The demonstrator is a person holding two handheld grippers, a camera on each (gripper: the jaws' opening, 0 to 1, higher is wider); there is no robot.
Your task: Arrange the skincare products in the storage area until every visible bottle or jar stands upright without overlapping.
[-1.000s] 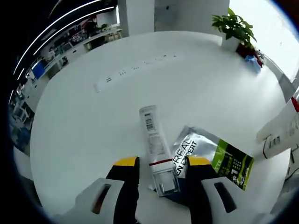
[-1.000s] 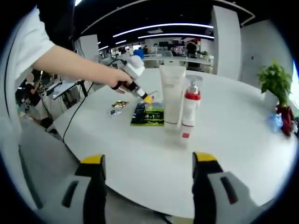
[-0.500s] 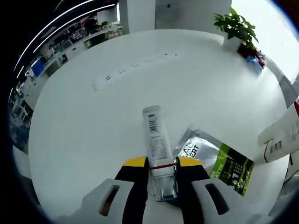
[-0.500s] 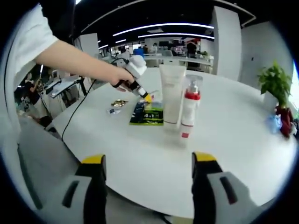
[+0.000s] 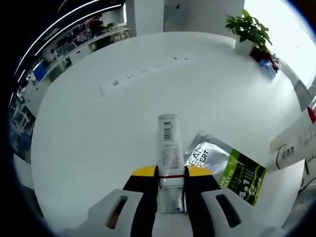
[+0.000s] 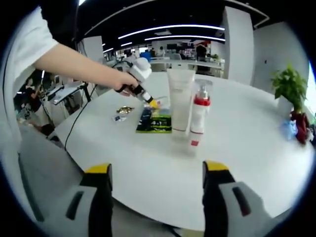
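Note:
My left gripper (image 5: 171,174) is shut on a slim white tube (image 5: 169,148) with a barcode and a clear cap, held near its cap end and pointing away along the jaws. Just right of it a silver and green sachet (image 5: 228,167) lies flat on the white round table (image 5: 98,133). In the right gripper view a tall white tube (image 6: 180,101) and a pump bottle with a red band (image 6: 199,111) stand upright side by side, behind the sachet (image 6: 155,121). My right gripper (image 6: 157,172) hangs open near the table's edge, well short of them.
A person's hand holds the left gripper (image 6: 138,75) over the sachet. Small packets (image 6: 122,112) lie to its left. A white power strip (image 5: 143,71) crosses the far table. A potted plant (image 5: 248,27) stands at the far edge. A white tube (image 5: 296,143) shows at the right.
My left gripper's jaws closed on the slim white tube, which has since swung straight in line with the jaws. The right gripper stayed open and still.

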